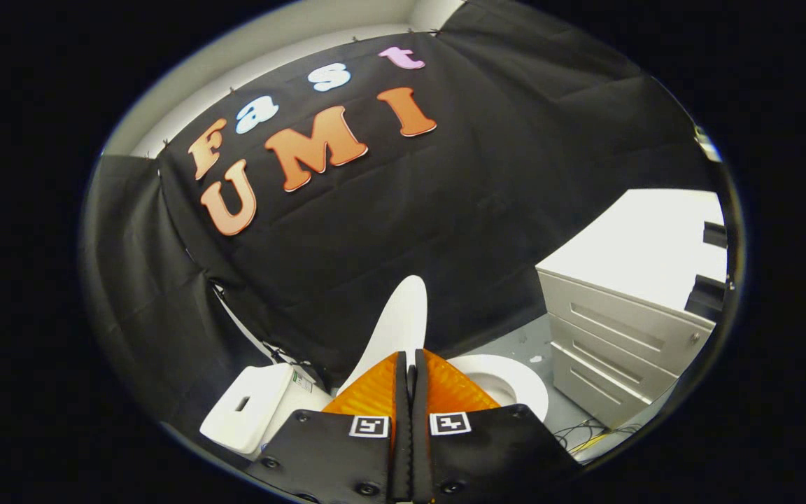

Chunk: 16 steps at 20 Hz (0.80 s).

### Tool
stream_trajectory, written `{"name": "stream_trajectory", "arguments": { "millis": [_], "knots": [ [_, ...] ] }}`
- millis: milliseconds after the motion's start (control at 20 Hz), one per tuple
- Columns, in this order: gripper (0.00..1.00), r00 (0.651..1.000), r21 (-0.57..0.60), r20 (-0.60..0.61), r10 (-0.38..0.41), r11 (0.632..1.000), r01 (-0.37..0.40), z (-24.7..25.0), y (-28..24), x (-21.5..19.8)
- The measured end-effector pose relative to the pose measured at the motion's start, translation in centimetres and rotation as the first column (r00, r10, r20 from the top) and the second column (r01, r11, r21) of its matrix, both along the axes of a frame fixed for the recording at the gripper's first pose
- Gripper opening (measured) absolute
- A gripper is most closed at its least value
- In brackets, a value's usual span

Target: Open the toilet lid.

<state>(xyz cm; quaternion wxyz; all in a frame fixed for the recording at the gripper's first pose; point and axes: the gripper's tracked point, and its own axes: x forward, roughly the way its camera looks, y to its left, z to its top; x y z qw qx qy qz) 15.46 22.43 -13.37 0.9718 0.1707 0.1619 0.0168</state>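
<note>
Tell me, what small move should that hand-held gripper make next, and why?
Probably let go and draw back. The toilet lid already stands raised, nearly upright, with the seat and bowl opening exposed beside it. The gripper has its fingers pressed together, seemingly on the lid's thin edge. With the lid up near the tank, opening the fingers should leave it resting there.

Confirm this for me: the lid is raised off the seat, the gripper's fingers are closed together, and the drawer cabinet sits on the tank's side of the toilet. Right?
One thing is off. In the gripper view the drawer cabinet stands on the bowl's side, beyond the seat, opposite the tank. The rest holds: the lid is raised off the seat, and the gripper has its fingers closed together, with the lid's edge just ahead of them.
</note>
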Motion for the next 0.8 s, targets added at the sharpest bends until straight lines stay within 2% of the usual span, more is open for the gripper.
{"name": "stream_trajectory", "arguments": {
  "millis": [100,450,800],
  "knots": [
    [0.08,1.0,-0.049,0.012,0.025,0.999,-0.024,1.1,1.3,0.0],
    [0.08,0.997,-0.07,0.029,0.07,0.995,-0.067,3.6,4.5,0.6],
    [0.08,0.985,-0.16,0.064,0.159,0.976,-0.147,7.0,10.4,0.4]
  ]
}}
